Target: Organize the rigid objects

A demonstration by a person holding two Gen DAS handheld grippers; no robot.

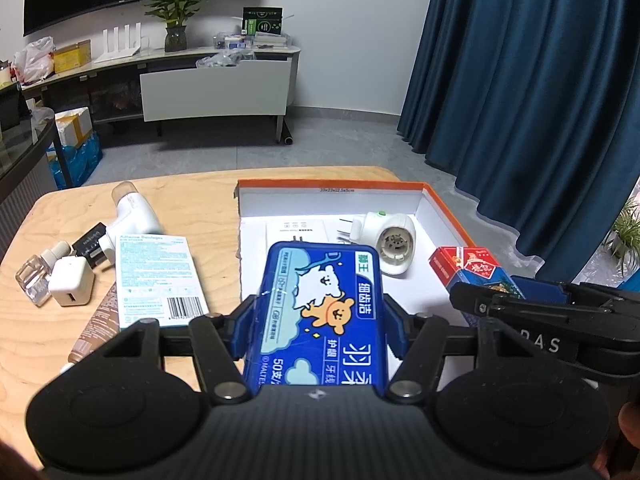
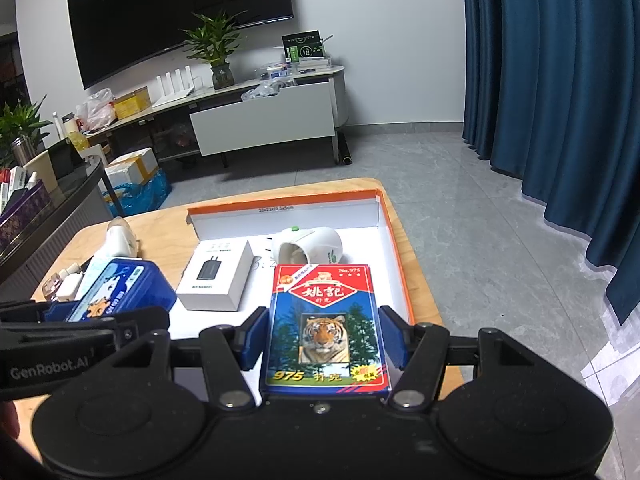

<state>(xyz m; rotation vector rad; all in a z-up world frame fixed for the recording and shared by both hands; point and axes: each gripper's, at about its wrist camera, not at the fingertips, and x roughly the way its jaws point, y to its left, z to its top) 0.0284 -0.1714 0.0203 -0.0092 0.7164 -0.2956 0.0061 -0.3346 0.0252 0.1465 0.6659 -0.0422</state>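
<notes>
Two grippers, each holding one item. The left gripper (image 1: 316, 332) has its jaws pressed on both sides of a blue floss-pick case (image 1: 318, 312), printed with a white bear, an orange bear and "50". The right gripper (image 2: 324, 338) has its jaws against the sides of a playing-card pack (image 2: 326, 328), with a tiger picture, "No.975" and "975". The body of the left gripper, seen from the right wrist view, reads "GenRobot.AI".

One container: an open orange-edged cardboard box (image 2: 394, 248) with a white inside lies ahead of both sets of jaws on the wooden table (image 1: 192, 200). Its far wall carries small print beginning "33x23". Inside it are two things: a white charger box (image 2: 216, 276) with a black plug pictured on its lid, ahead and left of the right jaws, and a white plug-in device (image 2: 310, 246) with a green button, straight ahead of them. Both held items hang over the near part of the box.

Left of the left jaws, on the bare table, lie one "Adhesive Bandages" box (image 1: 158, 276), one white cube charger (image 1: 72, 286), one small clear bottle (image 1: 34, 278), one black plug adapter (image 1: 90, 246), one white handheld device (image 1: 132, 210) and one brown tube (image 1: 94, 330) partly under the bandage box.
</notes>
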